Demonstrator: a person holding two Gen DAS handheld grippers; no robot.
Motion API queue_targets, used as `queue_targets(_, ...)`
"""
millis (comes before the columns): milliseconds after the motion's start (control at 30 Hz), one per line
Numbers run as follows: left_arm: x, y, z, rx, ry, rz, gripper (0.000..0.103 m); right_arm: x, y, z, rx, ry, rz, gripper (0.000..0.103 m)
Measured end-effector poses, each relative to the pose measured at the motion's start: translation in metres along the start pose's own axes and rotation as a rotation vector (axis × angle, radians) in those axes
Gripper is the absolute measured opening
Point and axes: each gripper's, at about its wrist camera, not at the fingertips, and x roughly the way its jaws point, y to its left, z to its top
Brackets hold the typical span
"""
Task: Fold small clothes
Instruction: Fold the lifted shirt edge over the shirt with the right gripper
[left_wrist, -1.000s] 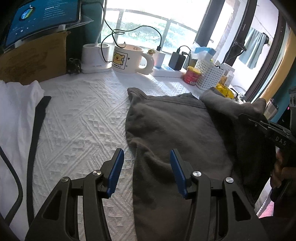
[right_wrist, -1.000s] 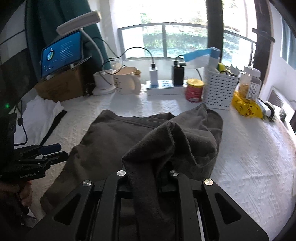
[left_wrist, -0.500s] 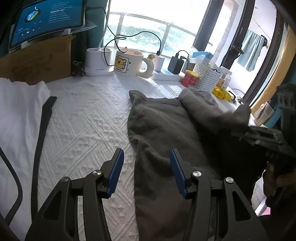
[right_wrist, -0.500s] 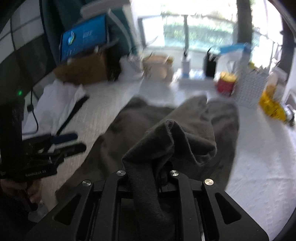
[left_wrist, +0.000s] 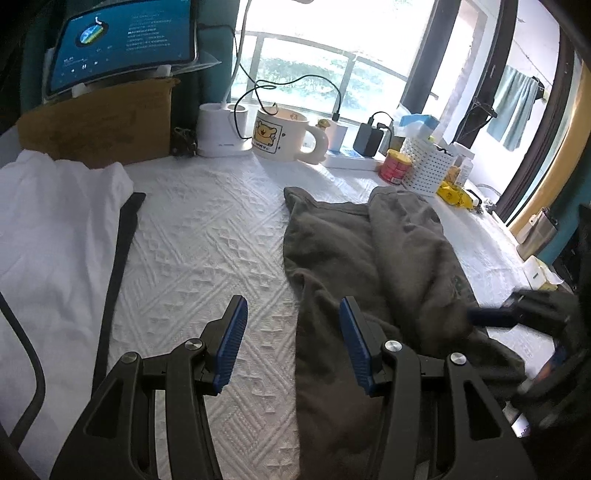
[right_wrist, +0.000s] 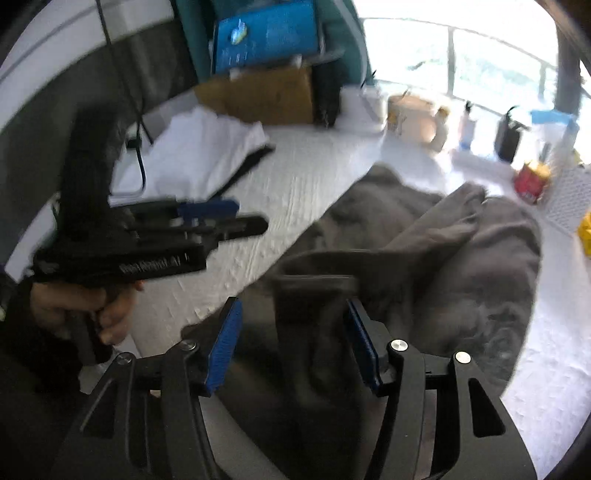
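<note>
The right tool (right_wrist: 291, 343) is letting go: a second ago its jaws were clamped on a bunch of the grey garment (left_wrist: 369, 258), and now they are opening, the cloth standing loose between the blue pads (right_wrist: 225, 343) without being pressed. The flap it was carrying is now lying draped across the garment's middle. The left tool (left_wrist: 291, 339) is hanging half open and empty (as it was earlier), straddling the garment's near left edge. The garment is lying on the worktop (left_wrist: 207, 236), its long axis running away towards the mug (left_wrist: 284, 134), so the left tool is nearer that unfolded edge.
</note>
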Motion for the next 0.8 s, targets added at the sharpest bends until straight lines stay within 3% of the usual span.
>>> queue_targets(167,-0.004,-0.019,0.000,0.041,-0.003,-0.044,0.051,-0.046,-0.037,-0.003,0.090,-0.107,-0.099,0.060)
queue_targets(300,-0.009,-0.042,0.004,0.071,-0.017,-0.125,0.051,-0.056,-0.070,-0.021,0.186,-0.091,-0.230,0.060)
queue_targets(500,0.006,-0.084,0.001,0.176,0.004,-0.217,0.064,-0.064,-0.100,-0.052,0.312,-0.083,-0.262,0.060)
queue_targets(633,0.036,-0.083,-0.014,0.188,0.109,-0.190,0.064,-0.067,-0.107,-0.068,0.339,-0.076,-0.266,0.060)
queue_targets(700,0.044,-0.084,-0.020,0.205,0.158,-0.215,0.063,-0.063,-0.111,-0.074,0.362,-0.063,-0.265,0.060)
queue_targets(733,0.045,-0.086,-0.023,0.230,0.183,-0.230,0.058,-0.060,-0.112,-0.077,0.376,-0.055,-0.265,0.060)
queue_targets(800,0.043,-0.089,-0.030,0.263,0.225,-0.265,0.014,-0.056,-0.113,-0.080,0.389,-0.053,-0.260,0.060)
